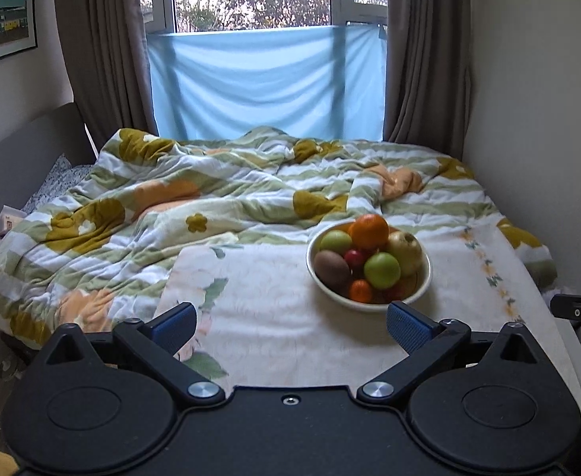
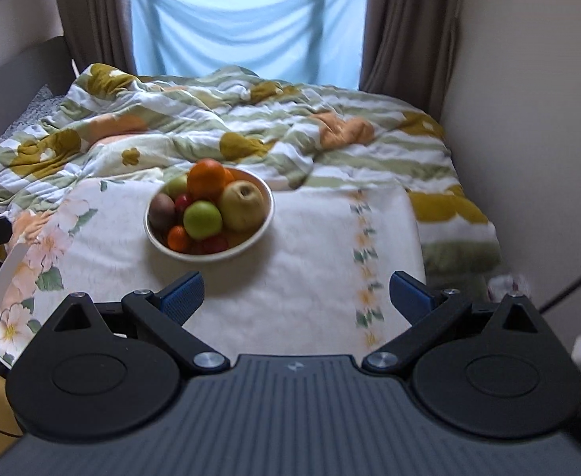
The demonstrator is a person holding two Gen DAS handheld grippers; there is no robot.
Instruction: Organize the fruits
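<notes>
- Two grippers in view, both empty: the left gripper (image 1: 290, 323) has its jaws spread wide, and the right gripper (image 2: 296, 291) is likewise spread wide, nothing between the blue pads of either.
- One bowl (image 1: 425, 277) (image 2: 268, 206) serves as the reference point. It sits on a floral cloth (image 1: 274, 317) (image 2: 314, 238) laid flat over a board.
- Bowl contents, heaped above the rim: a large orange (image 1: 368, 231) (image 2: 206, 179) on top, a green apple (image 1: 382, 270) (image 2: 202, 219) in front of it, a second green apple (image 1: 335, 241) at the back left, a pear (image 1: 405, 252) (image 2: 243, 205) on the right, a kiwi (image 1: 331, 269) (image 2: 162, 211) on the left, a small orange (image 1: 360, 291) (image 2: 178, 237) at the near rim, and red fruit (image 1: 354, 258) (image 2: 182, 203) partly hidden between them.
- Left gripper's right pad (image 1: 409, 325) lies just near of the bowl's front rim, not touching.
- Right gripper stands nearer the camera than the bowl and off to its right, well apart.
- Open cloth lies left, right and in front of the bowl.
- Cloth's far edge runs just behind the bowl; a rumpled quilt (image 1: 211, 198) (image 2: 251, 119) rises beyond it.
- Right of the bowl, the cloth's edge drops off near a wall (image 1: 536, 119) (image 2: 528, 119).
</notes>
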